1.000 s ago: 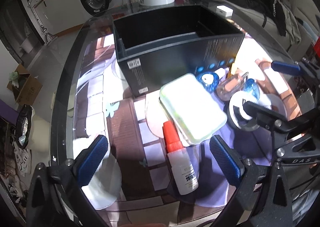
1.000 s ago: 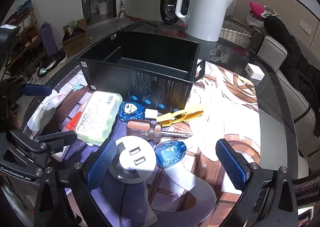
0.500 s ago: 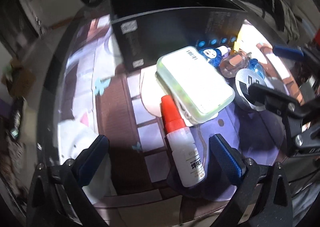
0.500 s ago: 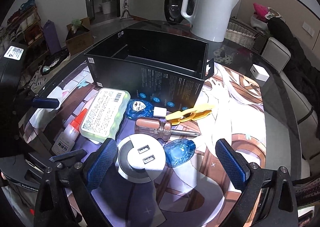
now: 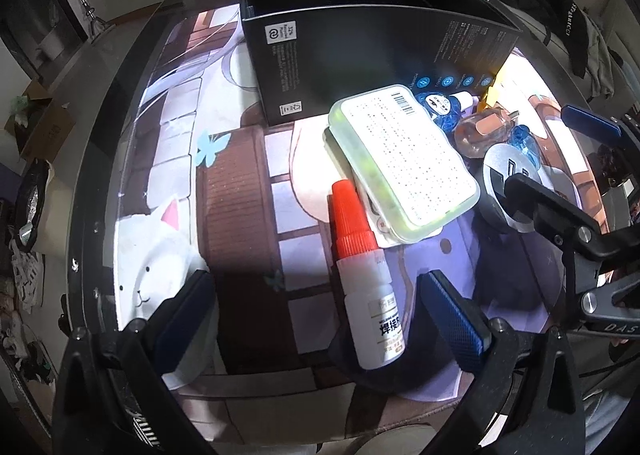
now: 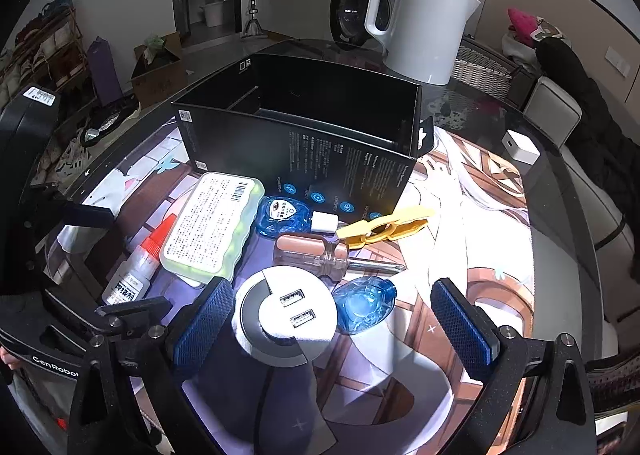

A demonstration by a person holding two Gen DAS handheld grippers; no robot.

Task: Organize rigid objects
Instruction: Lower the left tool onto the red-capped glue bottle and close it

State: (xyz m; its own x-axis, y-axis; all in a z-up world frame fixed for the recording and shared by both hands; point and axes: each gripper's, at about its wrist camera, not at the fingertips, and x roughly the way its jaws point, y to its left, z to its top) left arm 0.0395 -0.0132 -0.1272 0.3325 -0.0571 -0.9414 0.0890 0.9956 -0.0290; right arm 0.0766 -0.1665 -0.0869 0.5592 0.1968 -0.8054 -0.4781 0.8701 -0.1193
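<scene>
An open black box (image 5: 360,35) (image 6: 304,131) stands on the printed mat. In front of it lie a pale green case (image 5: 400,163) (image 6: 212,223), a white glue bottle with a red cap (image 5: 364,283) (image 6: 136,267), a round silver USB hub (image 6: 286,315) (image 5: 500,171), a screwdriver (image 6: 316,251), two blue plastic pieces (image 6: 362,303) (image 6: 280,211) and a yellow clip (image 6: 384,229). My left gripper (image 5: 324,319) is open, with the glue bottle lying between its fingers. My right gripper (image 6: 332,319) is open around the USB hub.
A white kettle (image 6: 420,23) stands behind the box. A small white charger (image 6: 520,145) lies at the table's right. The round glass table's edge (image 5: 100,159) curves close on the left. A washing machine (image 6: 352,11) and a cardboard box (image 6: 160,71) stand beyond.
My left gripper has moved forward and lower, so the glue bottle now lies between its fingers. My right gripper has closed in on the USB hub. Nothing has been picked up.
</scene>
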